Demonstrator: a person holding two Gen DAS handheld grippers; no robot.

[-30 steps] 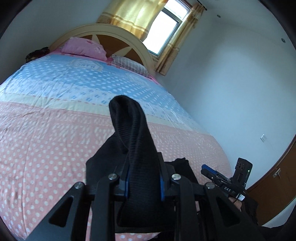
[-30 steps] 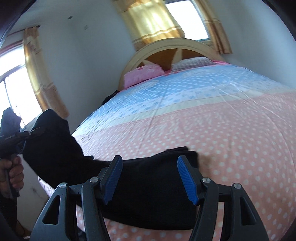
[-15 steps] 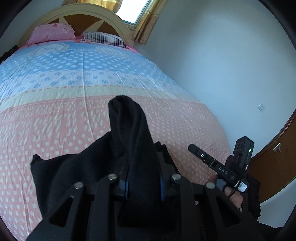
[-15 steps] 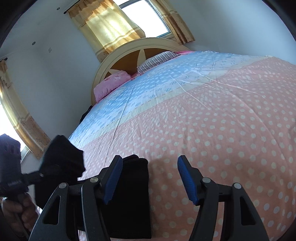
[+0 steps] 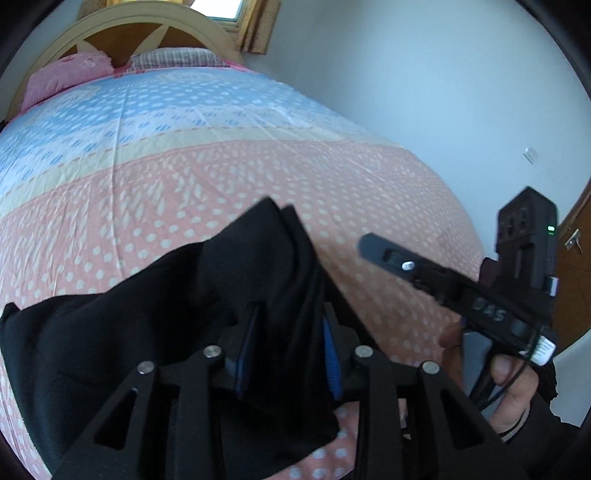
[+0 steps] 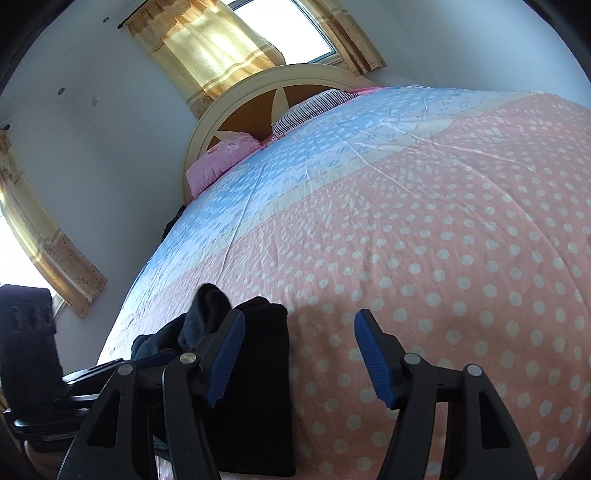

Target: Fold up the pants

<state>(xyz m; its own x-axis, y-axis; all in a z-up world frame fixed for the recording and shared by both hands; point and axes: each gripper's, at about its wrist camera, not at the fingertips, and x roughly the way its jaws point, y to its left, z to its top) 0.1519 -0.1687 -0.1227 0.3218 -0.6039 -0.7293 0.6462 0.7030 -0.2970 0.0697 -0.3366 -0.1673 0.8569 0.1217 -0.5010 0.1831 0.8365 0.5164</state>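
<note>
So the black pants (image 5: 155, 317) are lying bunched up on the pink end of the bedspread (image 5: 184, 192), right at the near edge of the bed, and one fold of them stands up between the fingers of my left gripper (image 5: 288, 354). Those jaws have just been opening, the cloth is still in the gap between the blue pads (image 5: 330, 354), but it looks slack in there and I can't honestly say whether the pads are still pinching it or not. From the right wrist camera the same pants show as a dark folded slab just left of my right gripper (image 6: 299, 354), with one lump poking up behind its left finger. That gripper is wide open with nothing between the fingers, only polka dots underneath. My right hand (image 5: 513, 384) is on its handle, low on the right side of the left view.

The bed itself: spread is pink with white dots on the near half, then a pale yellow band, then blue with white dots up to the head. A pink pillow (image 6: 221, 155) and a striped pillow (image 6: 314, 107) sit side by side against an arched cream headboard (image 6: 258, 85) with brown panels. Behind it is a bright window (image 6: 280, 33) with yellowish gold curtains (image 6: 207, 51), and another curtain hangs on the far left. Walls are plain pale white, and there's a brown wooden door (image 5: 576, 273) over at the right edge of the left view
</note>
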